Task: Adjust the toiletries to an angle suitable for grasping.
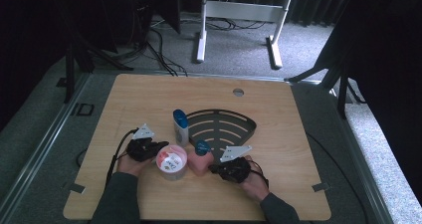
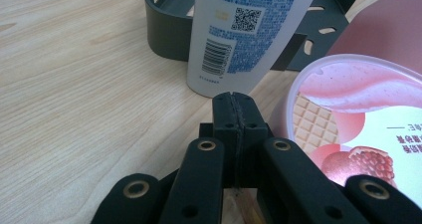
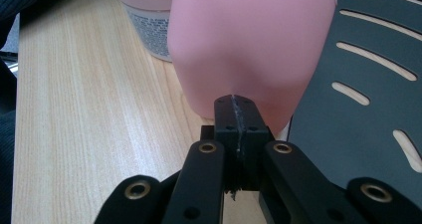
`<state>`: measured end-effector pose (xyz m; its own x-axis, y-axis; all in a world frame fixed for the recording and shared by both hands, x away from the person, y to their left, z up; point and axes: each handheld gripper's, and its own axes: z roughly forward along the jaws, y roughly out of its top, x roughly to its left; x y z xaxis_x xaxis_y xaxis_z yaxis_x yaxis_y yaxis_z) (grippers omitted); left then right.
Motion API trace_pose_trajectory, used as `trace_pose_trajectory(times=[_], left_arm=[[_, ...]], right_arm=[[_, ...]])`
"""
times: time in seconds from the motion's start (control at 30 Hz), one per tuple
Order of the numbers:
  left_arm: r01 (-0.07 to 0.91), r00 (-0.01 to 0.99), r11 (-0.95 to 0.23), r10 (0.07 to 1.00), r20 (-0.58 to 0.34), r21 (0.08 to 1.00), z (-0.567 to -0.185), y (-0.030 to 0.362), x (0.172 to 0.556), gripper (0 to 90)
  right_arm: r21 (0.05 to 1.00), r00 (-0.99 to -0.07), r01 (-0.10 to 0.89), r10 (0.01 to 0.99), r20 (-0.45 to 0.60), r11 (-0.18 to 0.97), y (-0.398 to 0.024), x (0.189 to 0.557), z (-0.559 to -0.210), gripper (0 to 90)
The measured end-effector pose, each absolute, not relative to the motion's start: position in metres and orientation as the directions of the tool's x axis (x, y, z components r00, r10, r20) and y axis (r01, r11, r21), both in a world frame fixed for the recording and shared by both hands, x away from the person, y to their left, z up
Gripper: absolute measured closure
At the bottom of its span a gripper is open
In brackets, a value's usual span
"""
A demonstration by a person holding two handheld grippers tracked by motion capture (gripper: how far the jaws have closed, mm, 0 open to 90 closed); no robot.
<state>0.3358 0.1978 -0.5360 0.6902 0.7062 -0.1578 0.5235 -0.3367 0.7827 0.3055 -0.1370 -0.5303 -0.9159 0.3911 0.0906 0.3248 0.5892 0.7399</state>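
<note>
Item 1, left gripper (image 1: 158, 148): sitting at the near left of the table (image 1: 149, 99), its jaws pressed together with nothing between them. In the left gripper view the closed tips (image 2: 233, 107) are pointing at the foot of the white tube (image 2: 244, 30), which is standing upright just beyond them, apart from them; the pink tub (image 1: 171, 163) is lying just beside this gripper, on its right.

Item 2, right gripper (image 1: 215, 168): sitting at the near right, jaws likewise closed and empty. Its tips (image 3: 234, 109) are resting at or just short of the lower face of the pink bottle (image 3: 249, 40); whether they touch cannot be told. This bottle is standing upright, blue cap up, directly ahead of the right gripper, so that hand is the nearer one.

Item 3, dark slotted rack (image 1: 219, 127): lying flat just behind bottle and tube, probably the destination.
</note>
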Motion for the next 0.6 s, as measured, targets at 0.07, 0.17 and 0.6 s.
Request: trace_pose_trajectory(times=[0.07, 0.17, 0.6], left_arm=[[0.525, 0.691, -0.334, 0.704, -0.163, 0.783, -0.536, 0.199, 0.336, 90.0], [0.525, 0.692, -0.337, 0.704, -0.161, 0.781, -0.536, 0.200, 0.334, 90.0], [0.525, 0.702, -0.336, 0.691, -0.175, 0.782, -0.533, 0.208, 0.310, 90.0]], right_arm=[[0.740, -0.917, 0.322, 0.388, 0.089, 0.591, -0.137, 0.307, -0.530, 90.0], [0.738, -0.917, 0.324, 0.389, 0.090, 0.592, -0.136, 0.309, -0.530, 90.0], [0.734, -0.917, 0.324, 0.388, 0.090, 0.597, -0.126, 0.315, -0.530, 90.0]])
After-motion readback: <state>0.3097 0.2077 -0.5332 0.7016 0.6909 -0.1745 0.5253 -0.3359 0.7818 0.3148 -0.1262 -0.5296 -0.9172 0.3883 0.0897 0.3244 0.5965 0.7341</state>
